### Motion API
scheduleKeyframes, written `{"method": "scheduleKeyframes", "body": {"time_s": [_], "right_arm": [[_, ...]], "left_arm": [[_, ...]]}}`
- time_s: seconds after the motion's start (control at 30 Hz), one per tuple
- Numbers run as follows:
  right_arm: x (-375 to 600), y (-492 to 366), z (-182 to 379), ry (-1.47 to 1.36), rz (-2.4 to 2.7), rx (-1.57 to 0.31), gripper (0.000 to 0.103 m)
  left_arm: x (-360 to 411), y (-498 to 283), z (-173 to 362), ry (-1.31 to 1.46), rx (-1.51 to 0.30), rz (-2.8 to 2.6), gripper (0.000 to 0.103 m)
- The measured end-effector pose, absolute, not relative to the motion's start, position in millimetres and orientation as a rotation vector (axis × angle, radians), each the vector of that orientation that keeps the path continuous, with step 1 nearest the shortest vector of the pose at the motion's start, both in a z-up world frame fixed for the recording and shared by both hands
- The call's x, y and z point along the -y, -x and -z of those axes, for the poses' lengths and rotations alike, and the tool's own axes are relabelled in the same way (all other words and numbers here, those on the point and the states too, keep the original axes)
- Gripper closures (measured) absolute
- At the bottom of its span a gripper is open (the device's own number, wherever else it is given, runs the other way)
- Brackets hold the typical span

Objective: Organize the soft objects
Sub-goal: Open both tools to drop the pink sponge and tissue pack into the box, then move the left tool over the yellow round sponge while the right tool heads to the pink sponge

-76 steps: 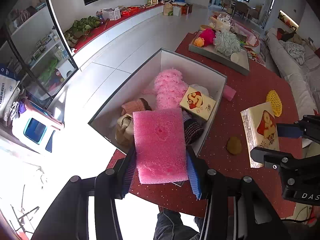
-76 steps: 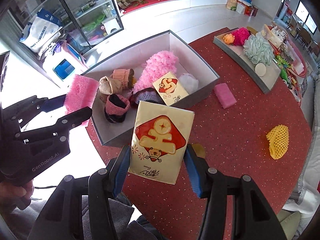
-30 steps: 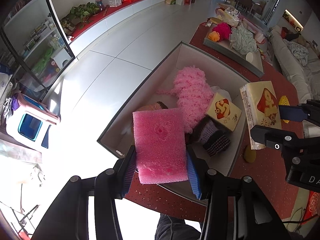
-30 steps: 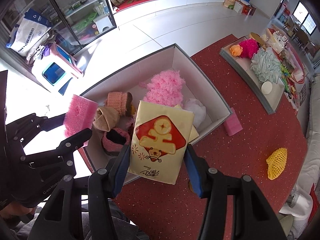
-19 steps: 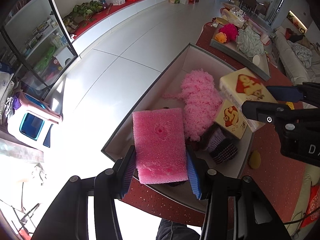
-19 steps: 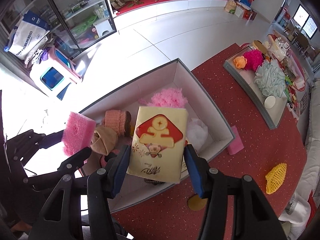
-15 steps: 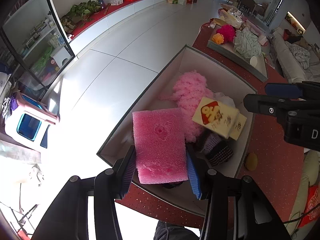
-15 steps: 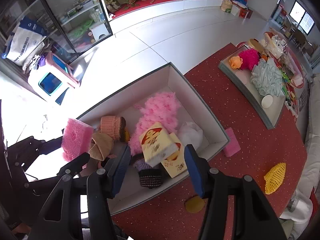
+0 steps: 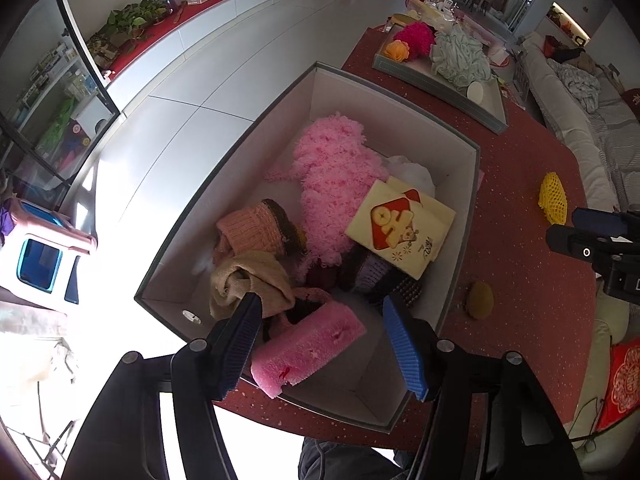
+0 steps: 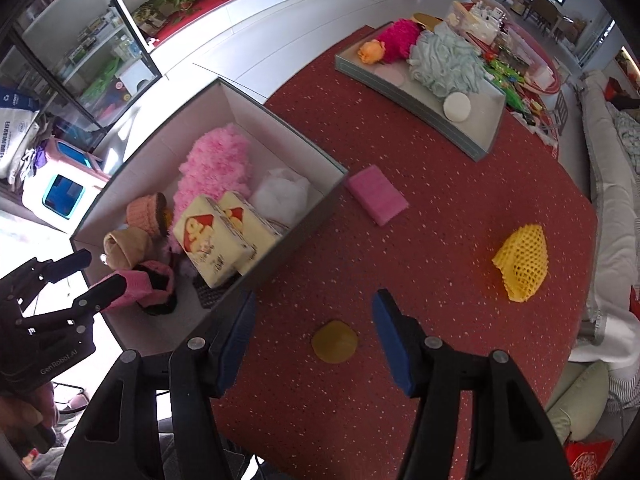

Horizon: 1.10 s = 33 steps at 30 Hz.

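- Opening over the grey-walled cardboard box (image 9: pixel 460 240), the left gripper (image 9: pixel 324 344) holds nothing; the pink rectangular foam sponge (image 9: pixel 308 350) lies tilted between its blue pads, gripped by neither.
- The right gripper (image 10: pixel 312 332) is opening too, empty; a flat round yellow sponge (image 10: pixel 334 341) sits on the red table (image 10: pixel 440 248) between its fingers.

Counts, present view:
- Tissue packs (image 10: pixel 212 240): two, sitting in box (image 10: pixel 320 196).
- Pink sponges: two, one (image 9: pixel 308 350) dropping into box, one (image 10: pixel 377 194) lying on surface (image 10: pixel 440 240).
- Yellow foam net (image 10: pixel 522 264): one.
- Tray (image 10: pixel 420 108): one.
- Boxes: one.
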State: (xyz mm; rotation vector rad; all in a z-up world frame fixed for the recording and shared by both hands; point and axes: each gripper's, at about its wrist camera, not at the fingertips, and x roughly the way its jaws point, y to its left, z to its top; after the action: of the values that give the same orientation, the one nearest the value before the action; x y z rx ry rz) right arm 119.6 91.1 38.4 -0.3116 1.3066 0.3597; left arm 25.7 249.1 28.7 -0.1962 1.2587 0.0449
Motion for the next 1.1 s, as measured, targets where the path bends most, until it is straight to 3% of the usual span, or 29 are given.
{"method": "scheduleKeyframes", "body": {"time_s": [0.37,0.57,0.83,0.87,0.93,1.1], "right_arm": [[-10,-137,-16,0.333,-0.317,-1.337,0.039],[19,-160,4,0.368,-0.398,-1.34,0.039],[42,-187,39,0.405,-0.505,-1.364,0.039],[43,-191,42,0.401,-0.521,-1.366,0.039],[41,-197,48,0.4,-0.552,-1.367,0.037],[28,-213,61,0.442,-0.613,-1.362,0.036]], "left_arm": [[-108,-16,-41,0.052,-1.253,0.192,0.039],[-27,-21,12,-0.152,-1.265,0.233,0.039],[7,-45,65,-0.121,-1.303,0.107,0.039],[9,-45,69,-0.125,-1.293,0.091,0.037],[10,-49,74,-0.137,-1.28,0.049,0.02],[-1,-57,80,-0.067,-1.271,-0.065,0.021]]}}
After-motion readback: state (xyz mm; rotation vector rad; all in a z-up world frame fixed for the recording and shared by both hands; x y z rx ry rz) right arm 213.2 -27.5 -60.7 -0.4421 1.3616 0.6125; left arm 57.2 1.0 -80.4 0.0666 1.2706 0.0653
